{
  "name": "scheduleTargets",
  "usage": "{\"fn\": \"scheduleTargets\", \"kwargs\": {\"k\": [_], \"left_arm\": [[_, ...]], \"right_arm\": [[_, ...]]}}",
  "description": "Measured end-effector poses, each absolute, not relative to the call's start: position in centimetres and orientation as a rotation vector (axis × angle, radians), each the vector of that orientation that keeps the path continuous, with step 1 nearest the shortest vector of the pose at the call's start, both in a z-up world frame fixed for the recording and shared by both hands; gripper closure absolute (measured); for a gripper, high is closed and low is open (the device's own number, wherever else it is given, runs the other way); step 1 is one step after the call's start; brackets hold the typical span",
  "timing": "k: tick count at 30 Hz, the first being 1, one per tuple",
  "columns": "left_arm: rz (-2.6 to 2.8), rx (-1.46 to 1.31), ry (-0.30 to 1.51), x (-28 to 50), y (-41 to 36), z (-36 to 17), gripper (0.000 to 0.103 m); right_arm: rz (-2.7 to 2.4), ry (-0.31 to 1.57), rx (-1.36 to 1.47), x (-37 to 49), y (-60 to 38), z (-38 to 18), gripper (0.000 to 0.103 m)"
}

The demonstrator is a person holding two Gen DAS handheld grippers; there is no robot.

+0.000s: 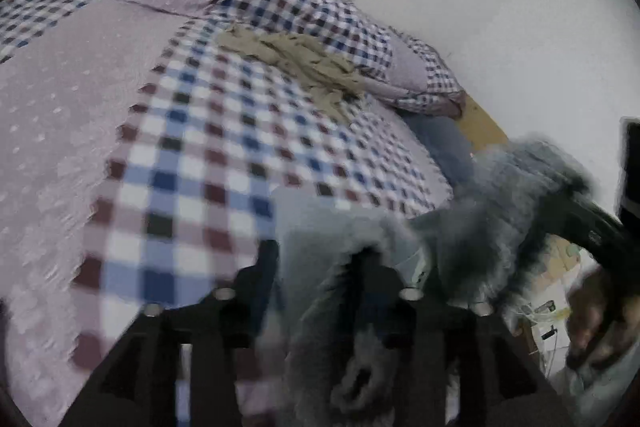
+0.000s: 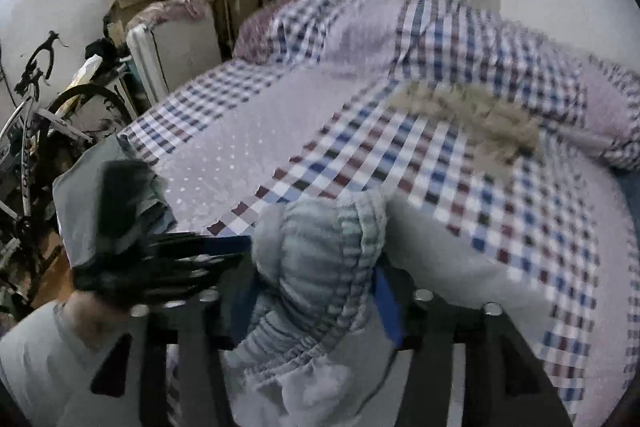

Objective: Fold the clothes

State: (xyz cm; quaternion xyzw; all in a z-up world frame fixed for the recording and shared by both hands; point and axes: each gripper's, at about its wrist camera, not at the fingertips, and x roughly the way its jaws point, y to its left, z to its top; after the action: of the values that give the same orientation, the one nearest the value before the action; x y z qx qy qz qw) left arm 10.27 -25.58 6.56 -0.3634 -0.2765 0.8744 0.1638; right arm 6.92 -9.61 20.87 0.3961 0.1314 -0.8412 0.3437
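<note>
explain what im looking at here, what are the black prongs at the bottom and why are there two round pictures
No robot here: a person holds a two-finger gripper in each hand, each with a fisheye camera looking along its fingers. One picture comes from the left gripper, the other from the right gripper. Below is a bed with a checked quilt and a beige cloth lying on it. Both grippers appear shut on a grey garment, fluffy in the left view and ribbed in the right, probably the same piece.

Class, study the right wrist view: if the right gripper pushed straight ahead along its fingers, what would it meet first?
The right gripper is shut on the grey ribbed garment, so that cloth travels with it. Beyond it, the first thing is probably the checked bedspread, though blur leaves depth uncertain.
</note>
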Motion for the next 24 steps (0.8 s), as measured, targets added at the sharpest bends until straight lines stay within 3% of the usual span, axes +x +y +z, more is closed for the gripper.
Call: {"fn": "scheduleTargets", "kwargs": {"k": [4,7,14,20,23,24], "left_arm": [[2.531,-0.931,-1.007,13.5,-29.2,6.2,0.030],[2.496,-0.814,-1.062,15.2,-30.4,7.1,0.028],[2.324,-0.876,-0.565,15.1,-21.1,9.6,0.028],[2.336,-1.038,-0.568,12.8,-19.4,7.5,0.028],[2.311,-1.049,-0.662,12.4,-20.6,6.9,0.042],[2.310,-1.061,-0.682,12.3,-20.8,6.7,0.054]], "right_arm": [[-2.210,0.293,1.062,5.9,-8.5,20.5,0.041],[-2.235,0.300,1.024,7.4,-5.9,21.0,0.033],[-2.259,0.495,1.026,12.7,1.7,19.3,0.026],[-2.136,0.750,1.090,17.6,4.2,13.8,0.028],[-2.062,0.822,1.012,19.9,2.8,12.5,0.036],[-2.036,0.835,1.005,20.3,2.1,12.1,0.042]]}}
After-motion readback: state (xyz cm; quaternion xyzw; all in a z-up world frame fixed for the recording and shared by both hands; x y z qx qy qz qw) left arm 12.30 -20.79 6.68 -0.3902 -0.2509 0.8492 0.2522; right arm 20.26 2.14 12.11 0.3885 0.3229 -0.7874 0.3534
